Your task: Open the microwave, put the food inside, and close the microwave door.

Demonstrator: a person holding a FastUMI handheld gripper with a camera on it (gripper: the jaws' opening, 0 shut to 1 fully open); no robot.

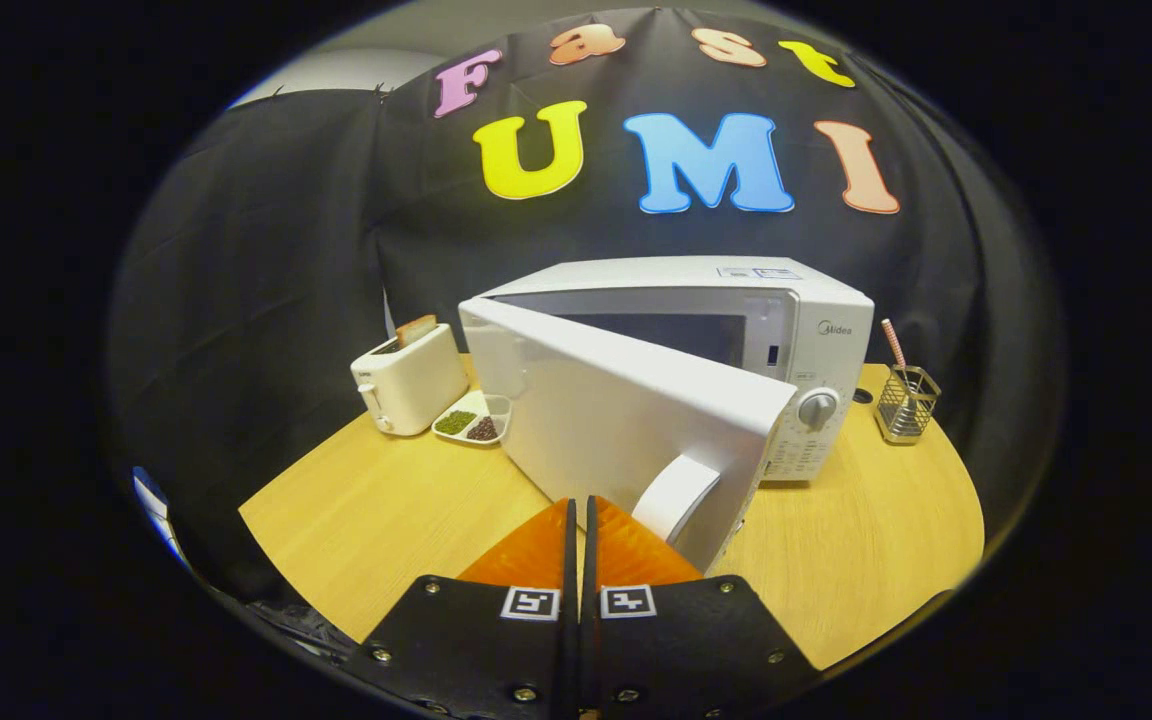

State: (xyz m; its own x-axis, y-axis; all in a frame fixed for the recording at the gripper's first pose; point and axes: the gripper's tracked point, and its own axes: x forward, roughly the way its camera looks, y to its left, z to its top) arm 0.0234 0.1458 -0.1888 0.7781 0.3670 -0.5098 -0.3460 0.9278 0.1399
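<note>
A white microwave [776, 330] stands on the wooden table [376, 510]. Its door [616, 410] is swung partly open toward me, hinged on the left, with the dark cavity visible behind it. The door's white handle [674, 495] sits just ahead and slightly right of my fingertips. My gripper [581, 505] is shut, its fingers pressed together with nothing between them, close to the door's lower edge. A small white divided dish of food [473, 420], holding green and dark bits, lies left of the microwave beside the toaster.
A white toaster [408, 380] with a slice in it stands at the back left. A wire holder [906, 402] with a striped straw is right of the microwave. Bare tabletop lies to the left and right of my fingers.
</note>
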